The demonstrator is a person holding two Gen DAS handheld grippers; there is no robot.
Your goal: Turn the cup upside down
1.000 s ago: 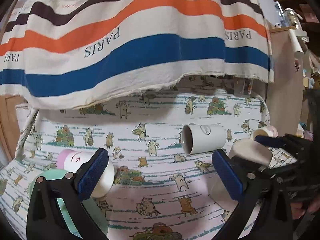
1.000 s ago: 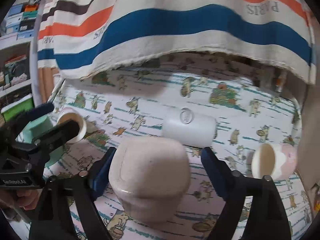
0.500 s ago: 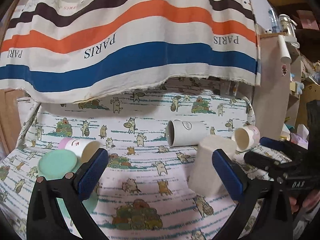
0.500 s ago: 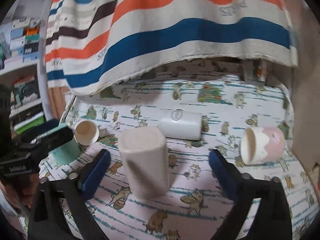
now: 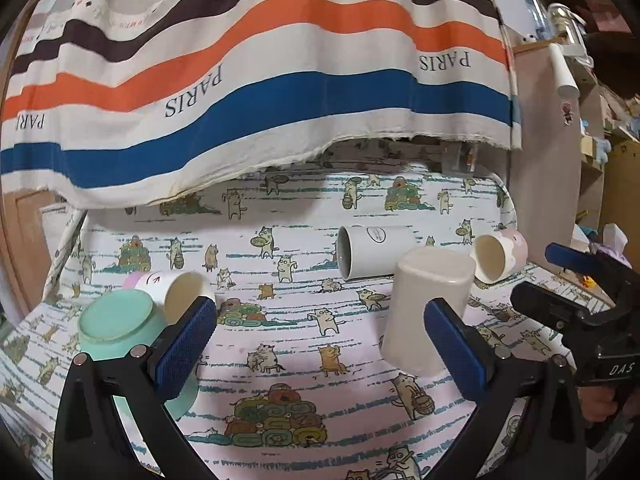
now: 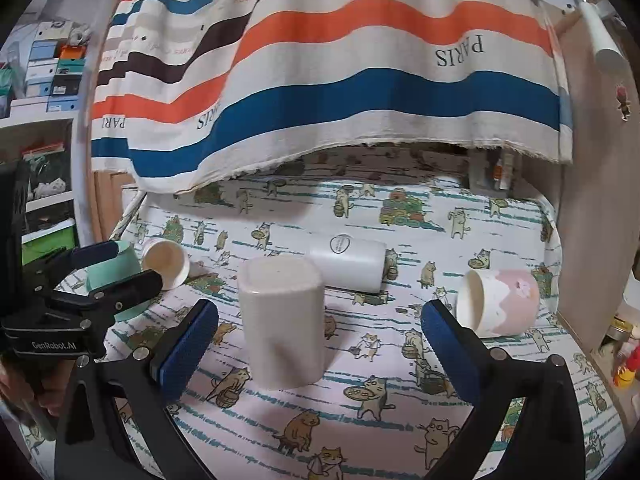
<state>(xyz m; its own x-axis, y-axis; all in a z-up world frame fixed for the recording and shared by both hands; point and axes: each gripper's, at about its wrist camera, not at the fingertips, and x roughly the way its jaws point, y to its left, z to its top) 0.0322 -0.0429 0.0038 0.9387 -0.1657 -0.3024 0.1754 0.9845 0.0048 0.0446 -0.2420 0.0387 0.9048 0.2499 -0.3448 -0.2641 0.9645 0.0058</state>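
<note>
I count five vessels on the bench (image 6: 400, 420), which wears a cloth printed with cartoon cats. One is the beige cup (image 6: 280, 320), the thing I am working on: it stands mouth down, flat base up, near the middle, in front of my right tool (image 6: 320, 336) and free of it. That tool's blue pads (image 6: 188, 340) are spread wide with nothing between them. My left tool (image 5: 320, 344) is likewise wide apart and empty; from its camera the beige cup (image 5: 428, 308) shows just past the right pad.

Three cups lie on their sides. One white cup (image 6: 348, 260) with a round logo lies just behind the beige one. One pink-and-white cup (image 6: 500, 304) lies to the right, mouth toward the middle. One small white cup (image 6: 166, 258) with a pink base lies to the left, its mouth facing me. One mint-green bowl (image 5: 116, 328) sits upside down right beside that small cup, partly hidden by my left tool's pad.

One striped cloth (image 6: 340, 80), printed PARIS, hangs behind the bench and overhangs its far edge. A wooden panel (image 6: 596, 200) closes in the right side, and shelves with boxes (image 6: 52, 76) stand off to the left.
</note>
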